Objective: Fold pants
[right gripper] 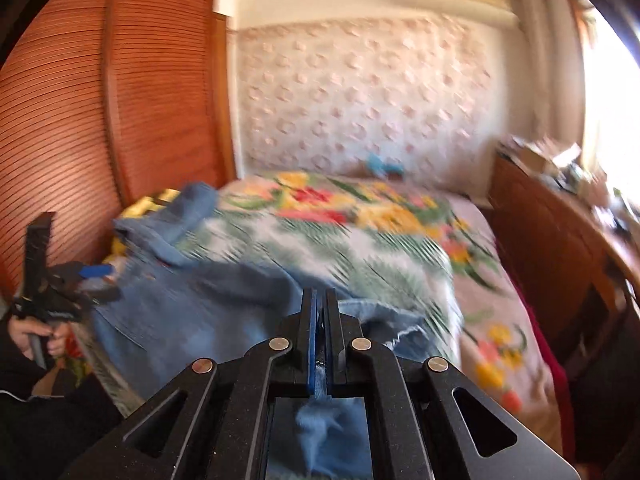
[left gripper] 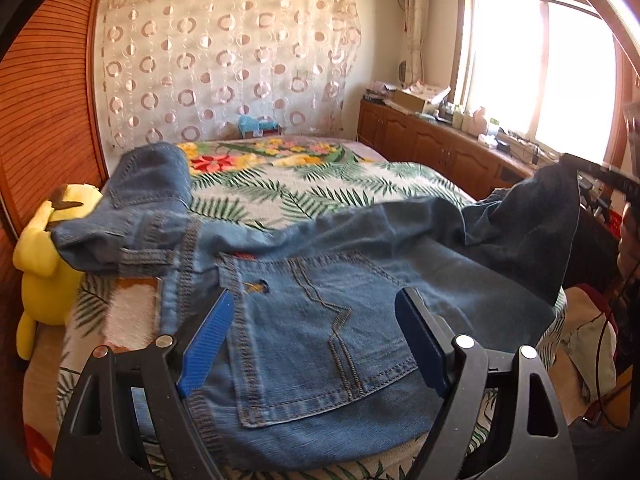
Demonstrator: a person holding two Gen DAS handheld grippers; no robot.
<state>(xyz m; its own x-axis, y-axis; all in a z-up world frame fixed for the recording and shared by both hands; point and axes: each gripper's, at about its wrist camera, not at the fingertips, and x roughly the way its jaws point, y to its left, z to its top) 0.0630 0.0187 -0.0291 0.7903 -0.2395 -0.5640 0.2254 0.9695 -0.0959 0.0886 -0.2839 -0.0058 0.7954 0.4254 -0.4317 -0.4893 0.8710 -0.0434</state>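
1. Right gripper (right gripper: 319, 300): its fingers (right gripper: 309, 332) are pressed almost together on a fold of denim; blue cloth shows in the slit between them and bunches just behind them, inside the gripper frame. The gripper points forward and somewhat down over the bed (right gripper: 400, 248).
2. Left gripper (left gripper: 316, 308): its blue-padded fingers (left gripper: 208, 340) stand wide apart, nothing clamped. They hover over the seat of the pants; whether the tips touch the cloth cannot be told. In the right wrist view this gripper sits at the left edge, with a hand (right gripper: 38, 334) around its handle.
3. Pants (left gripper: 320, 320): blue jeans, spread on the near part of the bed, back side up. A stitched back pocket (left gripper: 320, 344) lies between the left fingers, and the waistband runs along the left side.
4. One pant leg (left gripper: 536, 228) is raised at the right of the left wrist view, hanging in a peak. Another denim part (left gripper: 156, 176) is humped up at the far left, beside a yellow plush toy (left gripper: 44, 256).
5. The bed carries a palm-leaf and flower cover.
6. Limits: the right wrist view is motion-blurred, so seams and cloth edges are unclear there. The right gripper is mostly cut off in the left wrist view.
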